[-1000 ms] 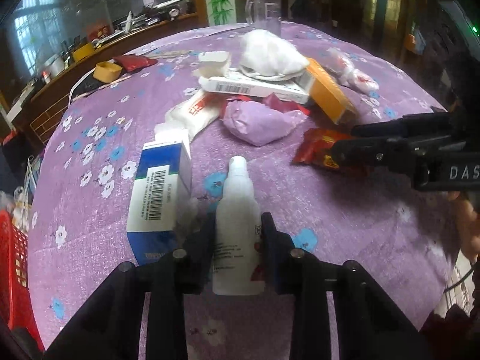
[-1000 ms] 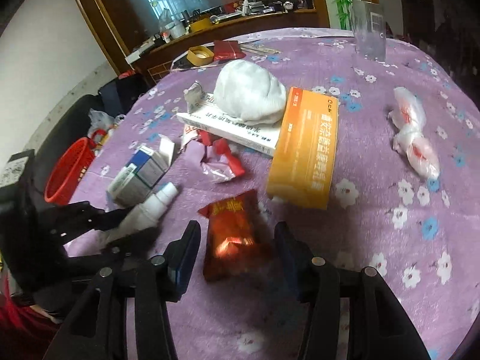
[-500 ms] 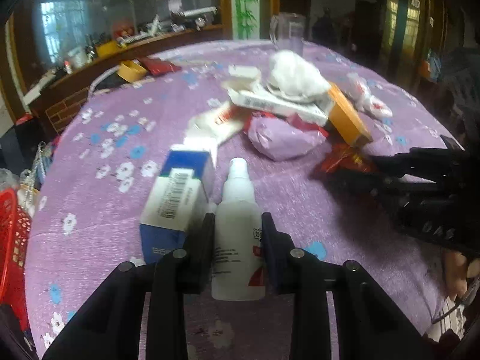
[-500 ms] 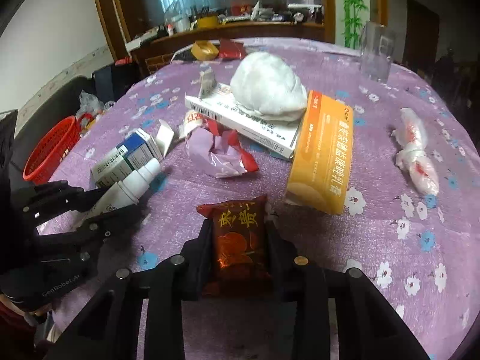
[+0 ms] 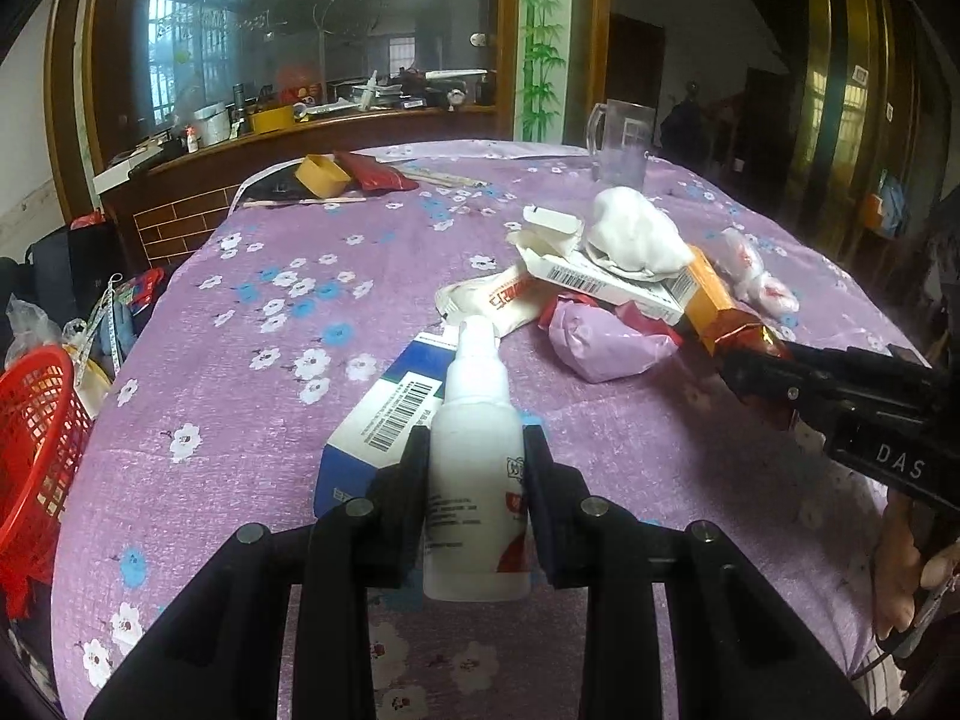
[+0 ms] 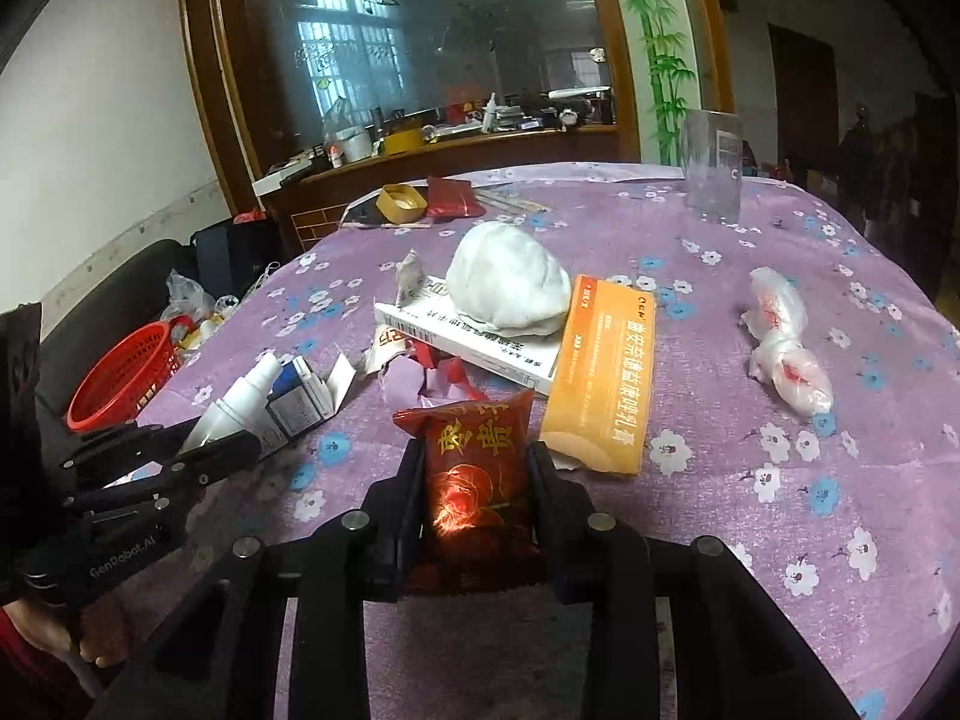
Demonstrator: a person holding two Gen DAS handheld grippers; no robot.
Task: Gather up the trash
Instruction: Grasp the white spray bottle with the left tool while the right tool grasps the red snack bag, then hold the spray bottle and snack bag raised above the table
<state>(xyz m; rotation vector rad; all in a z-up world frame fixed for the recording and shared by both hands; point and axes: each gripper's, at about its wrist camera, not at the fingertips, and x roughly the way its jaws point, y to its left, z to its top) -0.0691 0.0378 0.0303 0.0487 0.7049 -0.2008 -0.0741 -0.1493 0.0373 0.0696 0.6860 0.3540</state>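
White bottle (image 5: pixel 477 450) clamped in downward-tilted left gripper (image 5: pixel 477 480); red packet (image 6: pixel 474 468) in right gripper's (image 6: pixel 474 492) clamp.

White spray bottle (image 5: pixel 477 462): plastic, capped nozzle pointing away, printed label with red mark, clamped at the body between black pads, base clear of the cloth. Red snack packet (image 6: pixel 474 474): glossy foil, gold characters, upright, pinched at both sides. Blue-white carton (image 5: pixel 384 420): barcode up, flap open, lying flat just left of the bottle. Orange box (image 6: pixel 603 384): lying flat, beside the packet.
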